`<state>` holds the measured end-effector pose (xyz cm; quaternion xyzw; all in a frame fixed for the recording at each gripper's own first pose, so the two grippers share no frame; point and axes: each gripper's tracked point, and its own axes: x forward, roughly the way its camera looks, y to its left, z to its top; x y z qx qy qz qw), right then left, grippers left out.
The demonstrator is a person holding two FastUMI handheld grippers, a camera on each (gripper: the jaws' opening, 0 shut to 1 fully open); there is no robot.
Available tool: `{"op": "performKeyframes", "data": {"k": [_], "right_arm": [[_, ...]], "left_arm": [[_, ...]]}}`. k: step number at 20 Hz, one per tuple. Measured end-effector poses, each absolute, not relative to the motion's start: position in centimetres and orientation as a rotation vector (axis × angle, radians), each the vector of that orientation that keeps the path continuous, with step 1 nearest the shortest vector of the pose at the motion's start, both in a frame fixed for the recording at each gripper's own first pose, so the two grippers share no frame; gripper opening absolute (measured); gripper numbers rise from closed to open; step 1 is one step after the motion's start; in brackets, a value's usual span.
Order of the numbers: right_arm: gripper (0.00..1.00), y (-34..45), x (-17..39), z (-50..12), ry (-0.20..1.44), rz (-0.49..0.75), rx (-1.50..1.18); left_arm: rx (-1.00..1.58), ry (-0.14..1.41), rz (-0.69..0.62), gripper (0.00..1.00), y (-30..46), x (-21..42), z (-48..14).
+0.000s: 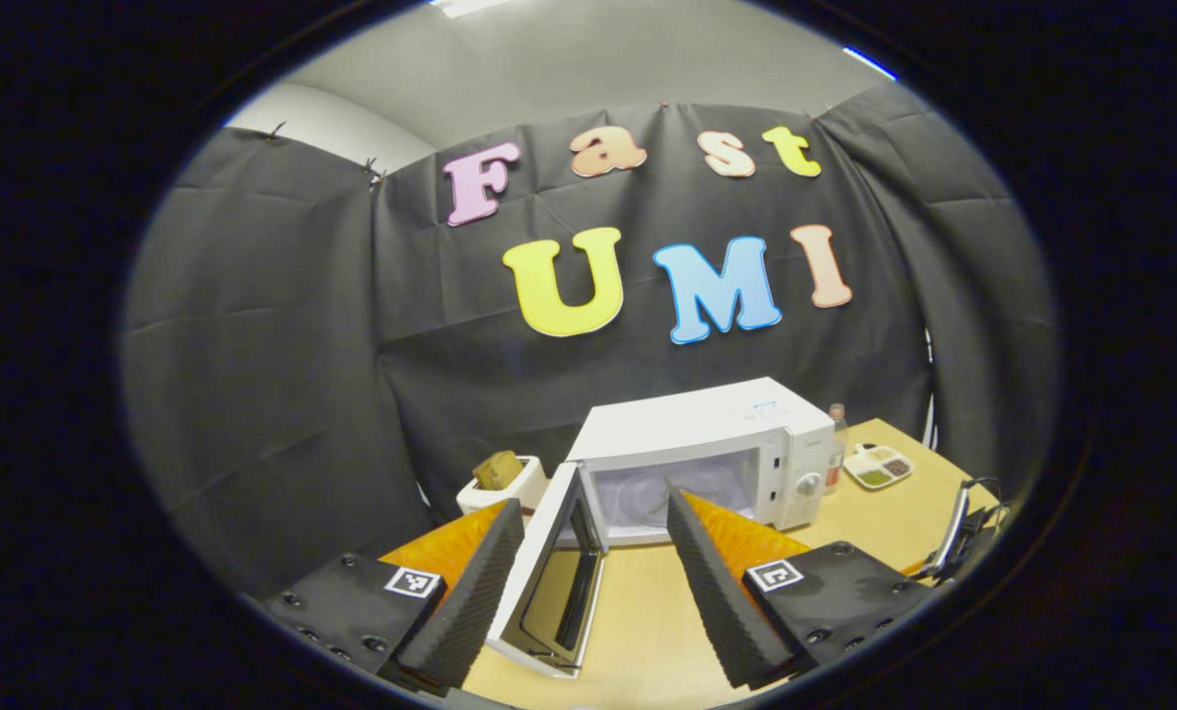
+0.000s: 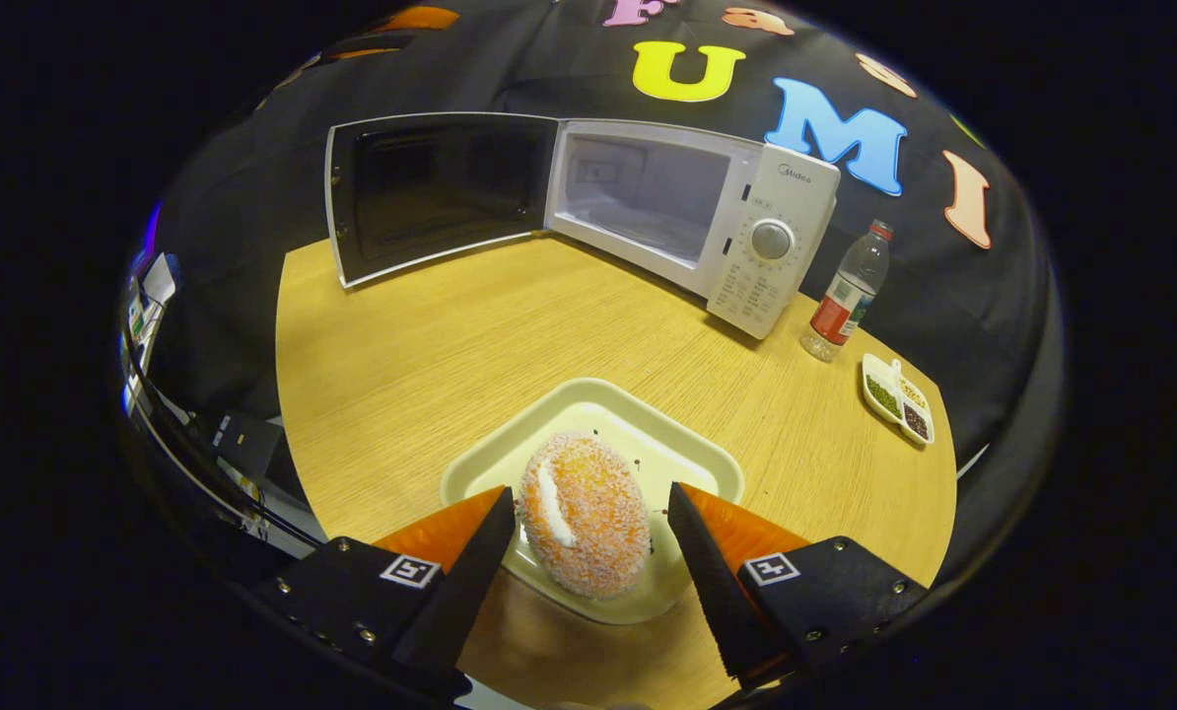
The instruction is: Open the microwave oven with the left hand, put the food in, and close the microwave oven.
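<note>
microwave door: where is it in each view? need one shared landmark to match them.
Left gripper view: open microwave door, bottom centre, between the hand-held gripper's fingers.
Right gripper view: door upper left, swung wide, left of the cavity.
Shared landmark: water bottle, right of the microwave.

Left gripper view: low over the tabletop (image 1: 874,523), facing the booth wall, close to the open microwave (image 1: 707,459), looking along its door (image 1: 549,577) edge into the cavity. Right gripper view: higher, tilted down from the tabletop's near edge, close over a tray (image 2: 598,409), microwave farther back. The 2 views share the microwave, bottle (image 2: 845,291), small sectioned dish (image 1: 877,465) and the tabletop between.
</note>
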<state>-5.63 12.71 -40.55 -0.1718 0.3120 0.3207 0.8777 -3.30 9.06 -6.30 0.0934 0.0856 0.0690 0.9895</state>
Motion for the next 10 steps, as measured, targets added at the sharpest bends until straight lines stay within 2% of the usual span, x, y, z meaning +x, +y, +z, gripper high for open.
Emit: {"op": "performKeyframes", "data": {"k": [3, 5, 6, 7, 9, 10], "right_arm": [[0.94, 13.0, -5.0, -41.3, 0.669, 0.676, -0.354], [0.90, 13.5, -5.5, -41.5, 0.684, 0.702, -0.342], [0.87, 13.6, -5.6, -41.6, 0.691, 0.705, -0.347], [0.78, 13.6, -5.5, -41.4, 0.686, 0.711, -0.357], [0.78, 13.4, -5.6, -41.3, 0.693, 0.719, -0.365], [0.73, 13.3, -5.7, -41.3, 0.703, 0.727, -0.377]], "left_arm": [[0.151, 0.172, 0.130, 0.93, 9.4, -3.0, -6.7], [0.153, 0.176, 0.130, 0.96, 9.7, -3.1, -6.8], [0.151, 0.179, 0.130, 0.98, 9.8, -3.0, -6.9], [0.150, 0.181, 0.131, 1.00, 9.9, -3.0, -7.0], [0.151, 0.185, 0.130, 1.00, 10.2, -3.0, -7.1], [0.155, 0.186, 0.126, 1.00, 10.3, -3.0, -7.2]]}}
